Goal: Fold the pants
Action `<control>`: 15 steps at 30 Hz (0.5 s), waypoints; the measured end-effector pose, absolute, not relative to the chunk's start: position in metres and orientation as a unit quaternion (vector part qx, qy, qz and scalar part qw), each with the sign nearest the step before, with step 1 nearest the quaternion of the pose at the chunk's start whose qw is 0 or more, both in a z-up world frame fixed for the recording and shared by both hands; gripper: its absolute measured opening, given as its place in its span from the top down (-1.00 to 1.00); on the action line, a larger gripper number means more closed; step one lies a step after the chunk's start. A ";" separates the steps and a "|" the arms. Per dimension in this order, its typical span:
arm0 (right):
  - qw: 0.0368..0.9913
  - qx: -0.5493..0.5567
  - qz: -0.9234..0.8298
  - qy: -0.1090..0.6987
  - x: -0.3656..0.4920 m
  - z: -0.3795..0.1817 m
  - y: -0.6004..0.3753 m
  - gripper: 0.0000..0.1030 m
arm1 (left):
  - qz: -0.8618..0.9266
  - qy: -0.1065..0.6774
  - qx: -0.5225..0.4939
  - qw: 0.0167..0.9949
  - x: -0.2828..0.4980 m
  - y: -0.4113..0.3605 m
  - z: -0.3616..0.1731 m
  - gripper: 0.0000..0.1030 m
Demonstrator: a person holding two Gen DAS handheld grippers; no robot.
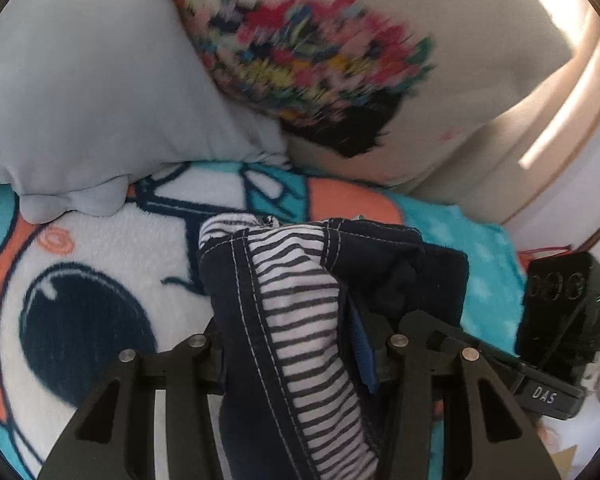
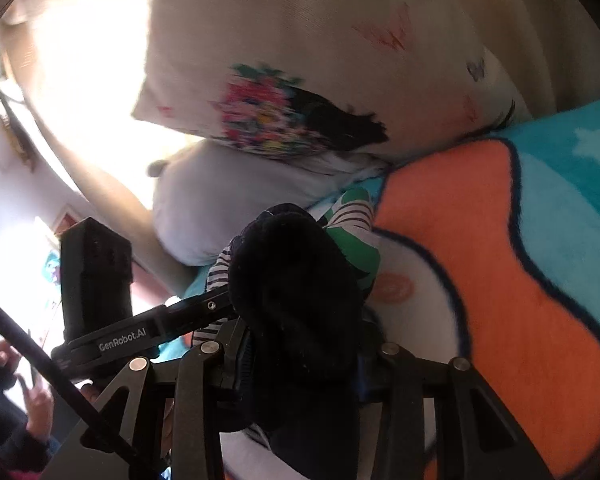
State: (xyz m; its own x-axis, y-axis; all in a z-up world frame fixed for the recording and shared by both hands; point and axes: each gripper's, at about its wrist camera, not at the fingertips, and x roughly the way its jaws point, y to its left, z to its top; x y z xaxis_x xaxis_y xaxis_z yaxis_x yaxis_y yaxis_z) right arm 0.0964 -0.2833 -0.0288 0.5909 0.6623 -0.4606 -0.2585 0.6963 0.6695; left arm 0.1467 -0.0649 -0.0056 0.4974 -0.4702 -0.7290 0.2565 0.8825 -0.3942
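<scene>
Both grippers (image 1: 300,356) (image 2: 296,364) on bunched pants (image 1: 284,320), length away from camera

I am counting: one pants (image 1: 284,320), two pillows — one grey (image 1: 80,92), one floral (image 1: 340,60) — one blanket (image 1: 100,248), two grippers, left (image 1: 300,344) and right (image 2: 300,356), and one hand (image 2: 36,404) showing at the side.

"DAS" — right gripper (image 1: 548,394); "GenRobot.AI" — left gripper (image 2: 122,340).
</scene>
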 end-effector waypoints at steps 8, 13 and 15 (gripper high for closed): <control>0.839 0.316 0.239 0.372 0.101 -0.047 -0.302 -0.26 | -0.214 0.458 -0.135 0.852 0.139 -0.044 -0.006 -0.05; 0.873 0.295 0.237 0.308 0.079 -0.003 -0.311 -0.33 | -0.211 0.431 -0.148 0.865 0.105 -0.030 0.018 -0.05; 0.860 0.318 0.276 0.287 0.080 0.009 -0.309 -0.34 | -0.224 0.420 -0.148 0.867 0.091 -0.034 0.023 -0.05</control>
